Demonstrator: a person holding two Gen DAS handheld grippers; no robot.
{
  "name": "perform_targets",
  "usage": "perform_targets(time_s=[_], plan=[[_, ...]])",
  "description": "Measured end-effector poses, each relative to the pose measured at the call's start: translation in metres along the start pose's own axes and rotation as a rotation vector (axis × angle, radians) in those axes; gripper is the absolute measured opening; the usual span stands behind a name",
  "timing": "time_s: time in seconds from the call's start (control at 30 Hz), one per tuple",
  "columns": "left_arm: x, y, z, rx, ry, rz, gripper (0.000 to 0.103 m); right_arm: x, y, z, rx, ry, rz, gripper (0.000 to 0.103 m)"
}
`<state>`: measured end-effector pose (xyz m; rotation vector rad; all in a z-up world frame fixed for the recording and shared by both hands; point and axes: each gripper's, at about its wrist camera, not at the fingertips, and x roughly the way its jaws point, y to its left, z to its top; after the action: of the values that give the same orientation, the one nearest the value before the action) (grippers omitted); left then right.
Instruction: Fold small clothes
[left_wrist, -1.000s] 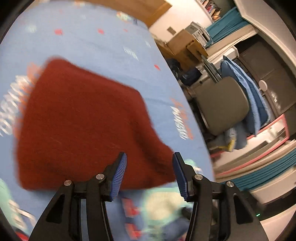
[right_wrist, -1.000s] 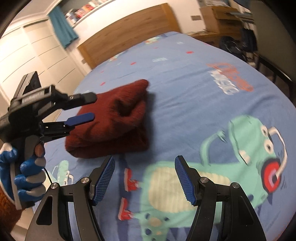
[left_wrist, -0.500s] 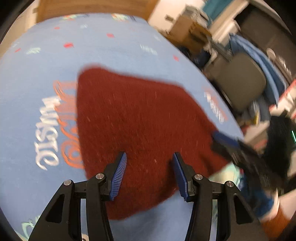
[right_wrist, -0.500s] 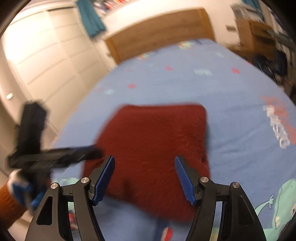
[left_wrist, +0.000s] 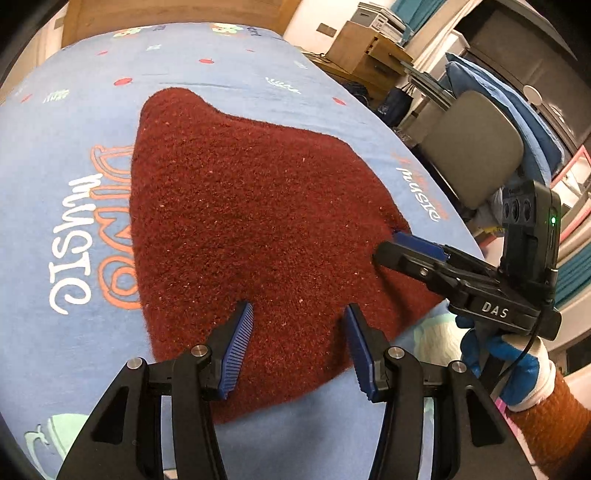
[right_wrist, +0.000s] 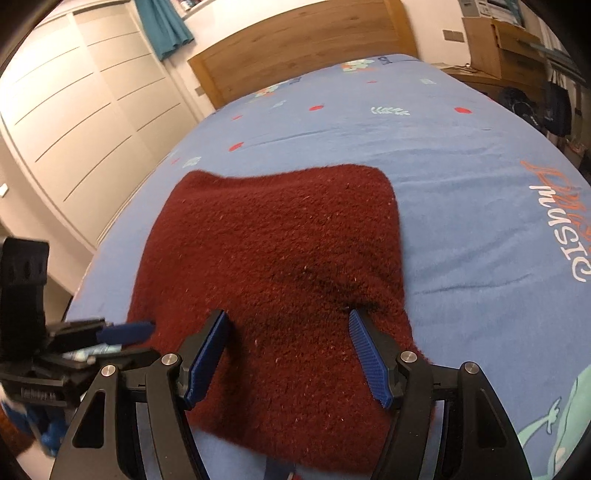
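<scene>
Left wrist view: the left tongs (left_wrist: 298, 325) are spread wide and hold nothing. Their 2 blue pads sit low over the near part of a dark red knitted cloth (left_wrist: 251, 206). The cloth is folded and lies flat on the bed (left_wrist: 66, 162), which has a blue sheet with printed words and little pictures. The right tongs (left_wrist: 400, 245) come in from the right side. Their tips are at the right edge of the red cloth, and they may be touching it, but it is hard to be sure. A hand in a blue glove (left_wrist: 498, 350) holds them. Past the bed stand a grey chair (left_wrist: 476, 147) and a cardboard box (left_wrist: 365, 44).

Right wrist view: the right tongs (right_wrist: 288, 350) are also spread wide and hold nothing. The red cloth (right_wrist: 273, 258) lies under and between the 2 pads, near the bed's front edge. The left tongs (right_wrist: 125, 332) show at the left, with their blue tip just at the cloth's left edge. Behind the bed are a wooden headboard (right_wrist: 295, 48) and a white wardrobe (right_wrist: 85, 110).
</scene>
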<state>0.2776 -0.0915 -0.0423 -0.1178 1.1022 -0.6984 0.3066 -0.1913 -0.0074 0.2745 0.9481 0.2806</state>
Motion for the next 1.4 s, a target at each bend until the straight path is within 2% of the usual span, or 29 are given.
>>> perform_targets(time_s=[0.1, 0.2, 0.3, 0.4, 0.5, 0.63, 0.73, 0.9, 1.0, 1.13, 1.2, 1.3, 1.33, 1.4], plan=[[-0.016, 0.004, 0.009, 0.008, -0.031, 0.006, 0.045, -0.018, -0.002, -0.003, 0.022, -0.013, 0.032, 0.069], [-0.029, 0.01, 0.011, -0.006, -0.092, 0.033, 0.045, -0.036, 0.003, 0.0, 0.02, -0.067, 0.045, 0.069], [-0.018, 0.02, 0.0, -0.037, -0.075, 0.038, 0.045, -0.034, 0.006, 0.004, 0.011, -0.083, 0.038, 0.069], [-0.01, 0.016, -0.013, -0.013, -0.06, 0.049, 0.045, -0.014, -0.002, 0.002, 0.041, -0.044, 0.04, 0.069], [-0.01, 0.015, -0.009, -0.036, -0.062, 0.034, 0.045, 0.006, -0.011, -0.005, 0.065, -0.011, 0.023, 0.07], [-0.023, 0.025, -0.004, -0.08, -0.07, 0.006, 0.045, -0.003, -0.014, 0.004, 0.109, -0.005, 0.073, 0.069], [-0.04, 0.028, 0.0, -0.094, -0.099, -0.003, 0.045, -0.021, -0.016, 0.009, 0.139, -0.038, 0.114, 0.069], [-0.061, 0.047, 0.005, -0.127, -0.153, 0.017, 0.048, -0.039, -0.027, 0.016, 0.185, -0.095, 0.104, 0.069], [-0.058, 0.062, 0.007, -0.16, -0.147, 0.034, 0.049, -0.028, -0.04, 0.018, 0.225, -0.047, 0.077, 0.069], [-0.044, 0.079, 0.01, -0.2, -0.113, 0.019, 0.054, 0.002, -0.055, 0.007, 0.275, 0.069, 0.124, 0.071], [-0.038, 0.089, 0.011, -0.227, -0.098, -0.007, 0.054, 0.013, -0.059, 0.005, 0.283, 0.107, 0.136, 0.079], [-0.027, 0.104, 0.009, -0.275, -0.073, -0.062, 0.063, 0.033, -0.066, 0.002, 0.304, 0.184, 0.224, 0.081], [-0.022, 0.109, 0.009, -0.294, -0.071, -0.08, 0.069, 0.038, -0.068, 0.002, 0.309, 0.203, 0.244, 0.081], [-0.015, 0.116, 0.009, -0.329, -0.066, -0.131, 0.071, 0.043, -0.072, 0.002, 0.313, 0.215, 0.282, 0.081]])
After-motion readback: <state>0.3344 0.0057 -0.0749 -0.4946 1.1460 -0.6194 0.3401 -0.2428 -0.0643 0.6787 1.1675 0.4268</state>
